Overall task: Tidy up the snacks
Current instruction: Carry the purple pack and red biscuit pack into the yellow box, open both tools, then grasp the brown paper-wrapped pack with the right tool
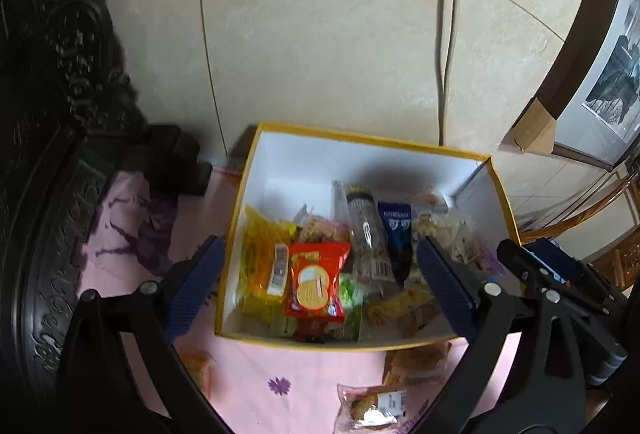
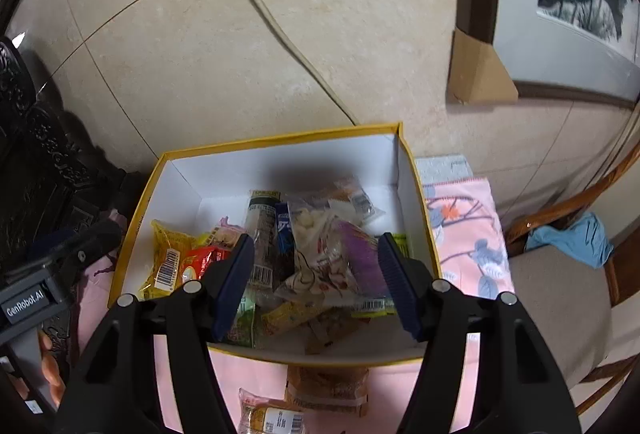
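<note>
A yellow-rimmed white box (image 1: 362, 142) (image 2: 280, 140) stands on the pink tablecloth and holds several snack packets: a red biscuit pack (image 1: 316, 284), a yellow bag (image 1: 260, 254) (image 2: 170, 258), a clear tube of snacks (image 1: 366, 234), a purple and white bag (image 2: 336, 258). My left gripper (image 1: 320, 284) is open and empty, its jaws spread over the box's near half. My right gripper (image 2: 316, 278) is open and empty above the box's right side. Two snack packets (image 1: 372, 404) (image 2: 326, 388) lie on the cloth in front of the box.
A carved dark wooden piece (image 1: 52, 138) stands at the left. A tiled wall with a socket and cable (image 1: 448, 34) rises behind the box. A framed picture (image 2: 568, 6) leans at the right. A wooden chair with blue cloth (image 2: 572, 238) stands right of the table.
</note>
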### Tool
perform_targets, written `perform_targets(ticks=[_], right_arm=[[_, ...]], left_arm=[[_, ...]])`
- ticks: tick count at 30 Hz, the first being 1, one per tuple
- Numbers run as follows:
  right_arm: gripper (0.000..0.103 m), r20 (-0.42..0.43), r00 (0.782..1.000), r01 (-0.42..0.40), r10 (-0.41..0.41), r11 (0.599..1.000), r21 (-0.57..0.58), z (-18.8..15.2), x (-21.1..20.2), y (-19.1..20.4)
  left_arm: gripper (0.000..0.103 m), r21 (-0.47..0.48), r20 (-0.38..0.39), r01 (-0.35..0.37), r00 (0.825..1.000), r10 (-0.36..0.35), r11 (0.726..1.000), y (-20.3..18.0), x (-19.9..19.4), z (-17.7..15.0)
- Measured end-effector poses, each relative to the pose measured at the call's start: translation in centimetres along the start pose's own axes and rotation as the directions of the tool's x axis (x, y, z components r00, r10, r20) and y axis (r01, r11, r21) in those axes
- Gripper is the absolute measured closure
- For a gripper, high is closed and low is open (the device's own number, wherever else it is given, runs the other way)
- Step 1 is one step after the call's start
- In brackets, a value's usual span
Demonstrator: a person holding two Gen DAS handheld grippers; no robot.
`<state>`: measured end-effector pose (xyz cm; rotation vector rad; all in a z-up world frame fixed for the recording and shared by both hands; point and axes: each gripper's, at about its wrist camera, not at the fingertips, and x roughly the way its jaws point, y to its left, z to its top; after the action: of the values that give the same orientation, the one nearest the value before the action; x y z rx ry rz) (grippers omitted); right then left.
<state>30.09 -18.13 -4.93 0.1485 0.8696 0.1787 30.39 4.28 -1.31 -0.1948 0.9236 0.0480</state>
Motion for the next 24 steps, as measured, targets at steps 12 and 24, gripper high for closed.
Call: perform_targets(ticks=[12,24], right_arm=[[0.038,-0.048,0.996,-0.073,0.072,0.997,-0.031,-5.2,-2.4,-1.2],[0.038,-0.139,0.977,-0.201,0.159,0.905,-0.374,-12.6,-0.9,0.8]], left_arm=[[0.005,-0.065,-0.009,0.065,0.998,-0.066,0.996,1.1,-2.6,-3.9],[0.005,-0.078,-0.078,0.063,0.995,-0.069,0.995,2.4,-3.9,-10.7]])
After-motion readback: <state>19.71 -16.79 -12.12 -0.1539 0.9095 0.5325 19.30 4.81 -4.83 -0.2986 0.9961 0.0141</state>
